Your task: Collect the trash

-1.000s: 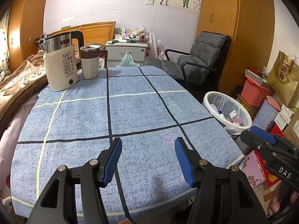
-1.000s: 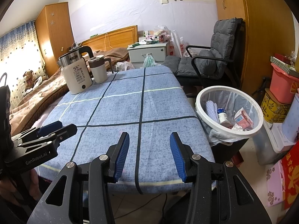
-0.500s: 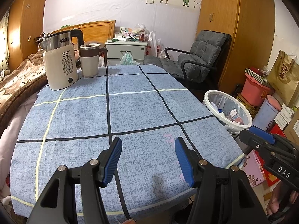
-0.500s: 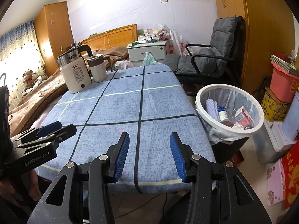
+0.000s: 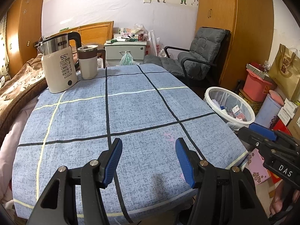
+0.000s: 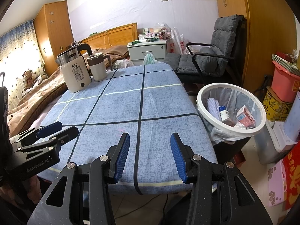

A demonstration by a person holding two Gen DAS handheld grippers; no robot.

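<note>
A white-rimmed trash bin (image 6: 230,129) lined with a clear bag stands on the floor right of the table; it also shows in the left wrist view (image 5: 210,101). Inside lie a small bottle (image 6: 224,113), a red and white carton (image 6: 245,117) and crumpled wrappers. My left gripper (image 5: 148,159) is open and empty over the near edge of the blue checked tablecloth (image 5: 131,108). My right gripper (image 6: 150,154) is open and empty over the table's near right corner. I see no loose trash on the cloth.
A white electric kettle (image 5: 59,69) and a lidded mug (image 5: 88,61) stand at the table's far left. A grey armchair (image 5: 196,60) sits behind the table. Boxes, a pink bucket (image 5: 256,86) and bags crowd the floor at right. A bed lies at left.
Both grippers have drifted slightly back from the table; the views shift a little. Both stay open and empty.
</note>
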